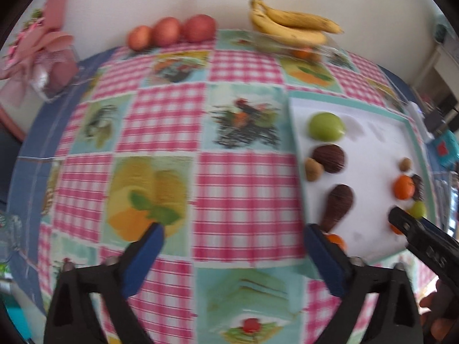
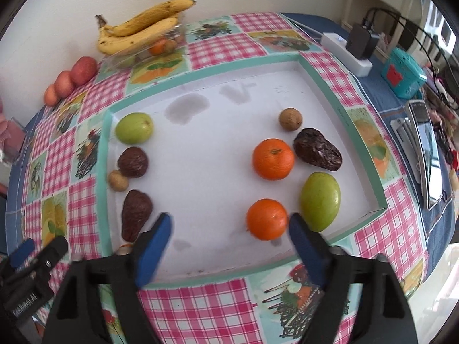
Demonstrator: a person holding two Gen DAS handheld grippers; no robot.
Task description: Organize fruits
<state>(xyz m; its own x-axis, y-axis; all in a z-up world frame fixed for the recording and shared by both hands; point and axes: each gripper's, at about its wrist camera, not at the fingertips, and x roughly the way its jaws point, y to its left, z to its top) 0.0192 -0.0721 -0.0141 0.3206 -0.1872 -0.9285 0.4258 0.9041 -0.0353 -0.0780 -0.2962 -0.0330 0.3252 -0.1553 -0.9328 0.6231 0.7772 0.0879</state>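
Observation:
A white tray point(image 2: 206, 172) with a teal rim holds loose fruit. Along its left side lie a green apple point(image 2: 134, 128), a dark round fruit point(image 2: 133, 162), a small tan fruit point(image 2: 118, 181) and a dark avocado point(image 2: 135, 215). On its right side sit two oranges point(image 2: 273, 159) point(image 2: 266, 219), a green mango point(image 2: 320, 200), a wrinkled dark fruit point(image 2: 317, 149) and a brown nut point(image 2: 290, 118). My right gripper point(image 2: 229, 226) is open over the tray's near edge, with the near orange just inside its right finger. My left gripper point(image 1: 233, 230) is open and holds nothing, above the tablecloth left of the tray point(image 1: 373, 149).
Bananas point(image 2: 137, 31) rest on a clear container at the back wall, with three red apples point(image 2: 71, 77) to their left. A power strip point(image 2: 347, 51), a teal box point(image 2: 403, 74) and a phone point(image 2: 427, 149) line the table's right side. A pink bow box point(image 1: 48, 57) stands far left.

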